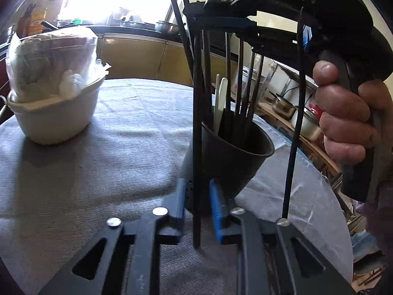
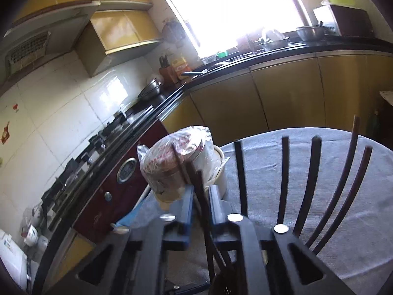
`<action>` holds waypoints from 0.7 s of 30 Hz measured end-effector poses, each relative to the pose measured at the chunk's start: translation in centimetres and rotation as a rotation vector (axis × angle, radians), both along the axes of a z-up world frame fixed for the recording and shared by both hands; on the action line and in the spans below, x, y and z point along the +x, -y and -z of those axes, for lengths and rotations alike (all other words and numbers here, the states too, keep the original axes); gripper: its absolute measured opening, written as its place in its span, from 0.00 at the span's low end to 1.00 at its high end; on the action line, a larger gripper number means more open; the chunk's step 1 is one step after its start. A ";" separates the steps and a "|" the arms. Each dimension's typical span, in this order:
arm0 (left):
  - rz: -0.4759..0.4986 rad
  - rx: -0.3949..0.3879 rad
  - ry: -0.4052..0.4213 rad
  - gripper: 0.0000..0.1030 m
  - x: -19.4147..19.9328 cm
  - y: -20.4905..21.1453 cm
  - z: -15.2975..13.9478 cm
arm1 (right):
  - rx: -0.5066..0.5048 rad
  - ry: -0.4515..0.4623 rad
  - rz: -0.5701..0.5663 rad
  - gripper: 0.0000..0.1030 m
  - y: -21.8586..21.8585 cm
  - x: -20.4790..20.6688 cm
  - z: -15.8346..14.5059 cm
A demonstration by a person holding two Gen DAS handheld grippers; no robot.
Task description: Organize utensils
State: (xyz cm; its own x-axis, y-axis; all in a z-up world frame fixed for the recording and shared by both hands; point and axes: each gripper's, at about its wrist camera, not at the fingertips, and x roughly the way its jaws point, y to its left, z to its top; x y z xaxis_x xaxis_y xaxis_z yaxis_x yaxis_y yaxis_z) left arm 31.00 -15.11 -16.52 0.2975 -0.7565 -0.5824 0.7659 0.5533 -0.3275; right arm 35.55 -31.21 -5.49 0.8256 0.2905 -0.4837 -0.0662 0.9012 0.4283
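Observation:
A black utensil holder [image 1: 240,162] stands tilted on the grey-clothed table, with several dark chopsticks [image 1: 242,78] and white handles [image 1: 222,98] in it. My right gripper [image 1: 196,16] reaches in from above, held by a person's hand [image 1: 343,123]. In the right wrist view it [image 2: 201,196] is shut on dark chopsticks [image 2: 205,221] that slant down towards the holder [image 2: 224,287]. One long chopstick [image 1: 197,135] hangs upright to the cloth. It passes between the blue pads [image 1: 217,204] of my left gripper [image 1: 197,196], which stand narrowly apart with a slit showing on each side of it.
A white bowl [image 1: 56,118] of plastic-wrapped things sits at the table's far left, also seen ahead of the right gripper [image 2: 176,167]. The table's edge [image 1: 319,177] curves close on the right, with shelves of pots [image 1: 285,105] beyond. Kitchen counter [image 2: 270,56] and stove [image 2: 98,142] lie behind.

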 end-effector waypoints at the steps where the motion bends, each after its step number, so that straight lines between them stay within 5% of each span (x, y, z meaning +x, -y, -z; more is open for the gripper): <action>1: 0.000 0.003 0.003 0.07 0.0 0.1 0.0 | -0.013 0.005 0.009 0.10 -0.1 -0.3 -0.1; 11: 0.014 -0.035 0.035 0.07 -2.5 -0.6 -2.4 | -0.159 0.044 0.023 0.09 -2.1 -4.0 -3.2; 21: 0.020 -0.037 0.065 0.07 -4.6 -0.8 -4.4 | -0.106 0.027 0.015 0.10 -1.7 -5.5 -3.9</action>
